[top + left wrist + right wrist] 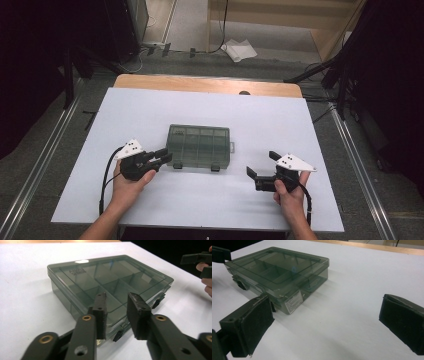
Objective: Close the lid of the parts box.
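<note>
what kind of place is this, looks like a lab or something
Probably a lab or recording studio, not a home: black curtains flank a white-topped table, metal floor rails run alongside, and cables trail across the floor beyond it.

High view overhead, gripper views low, close, sharing organizer box (199, 146)

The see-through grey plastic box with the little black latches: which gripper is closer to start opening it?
Probably the left gripper. Its jaws sit right at the front corner of the see-through grey plastic box, beside a black latch. The right gripper is open but farther off.
</note>
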Demonstrator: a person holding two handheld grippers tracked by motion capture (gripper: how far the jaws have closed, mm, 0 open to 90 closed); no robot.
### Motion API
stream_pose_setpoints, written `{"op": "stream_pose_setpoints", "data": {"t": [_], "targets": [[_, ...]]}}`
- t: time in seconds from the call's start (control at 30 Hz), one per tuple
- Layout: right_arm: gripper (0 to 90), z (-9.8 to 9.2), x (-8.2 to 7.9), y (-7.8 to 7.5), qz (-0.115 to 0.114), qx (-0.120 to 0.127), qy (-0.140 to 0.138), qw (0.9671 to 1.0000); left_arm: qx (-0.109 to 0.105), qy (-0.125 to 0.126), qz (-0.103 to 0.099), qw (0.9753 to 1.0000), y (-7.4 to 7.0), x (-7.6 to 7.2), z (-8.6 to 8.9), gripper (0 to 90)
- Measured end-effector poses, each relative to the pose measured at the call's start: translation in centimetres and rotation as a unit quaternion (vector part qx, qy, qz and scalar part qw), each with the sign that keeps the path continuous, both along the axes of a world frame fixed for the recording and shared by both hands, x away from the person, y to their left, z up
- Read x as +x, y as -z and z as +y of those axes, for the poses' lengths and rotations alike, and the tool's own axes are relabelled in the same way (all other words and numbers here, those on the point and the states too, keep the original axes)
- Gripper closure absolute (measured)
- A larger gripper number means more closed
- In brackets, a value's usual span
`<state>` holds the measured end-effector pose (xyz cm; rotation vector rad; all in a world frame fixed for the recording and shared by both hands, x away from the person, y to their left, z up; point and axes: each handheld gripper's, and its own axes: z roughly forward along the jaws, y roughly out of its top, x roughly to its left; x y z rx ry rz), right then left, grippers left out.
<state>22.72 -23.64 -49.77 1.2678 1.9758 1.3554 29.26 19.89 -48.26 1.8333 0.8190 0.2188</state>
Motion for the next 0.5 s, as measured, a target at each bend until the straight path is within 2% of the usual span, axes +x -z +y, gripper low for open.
{"op": "stream_pose_setpoints", "data": {"t": [0.23,0.47,0.5], "targets": [[0.0,-1.3,-0.6,0.0,0.001,0.01,0.008,0.9999,0.006,-0.009,-0.016,0.9998,-0.2,-0.5,0.4,41.4],[0.0,-2.0,-0.9,0.0,-0.003,0.009,0.01,0.9999,0.018,-0.028,-0.016,0.9993,-0.3,-0.8,1.0,13.0],[0.0,-2.1,-0.9,0.1,-0.002,0.01,0.011,0.9999,0.016,-0.028,-0.017,0.9993,-0.4,-0.9,1.1,11.5]]}}
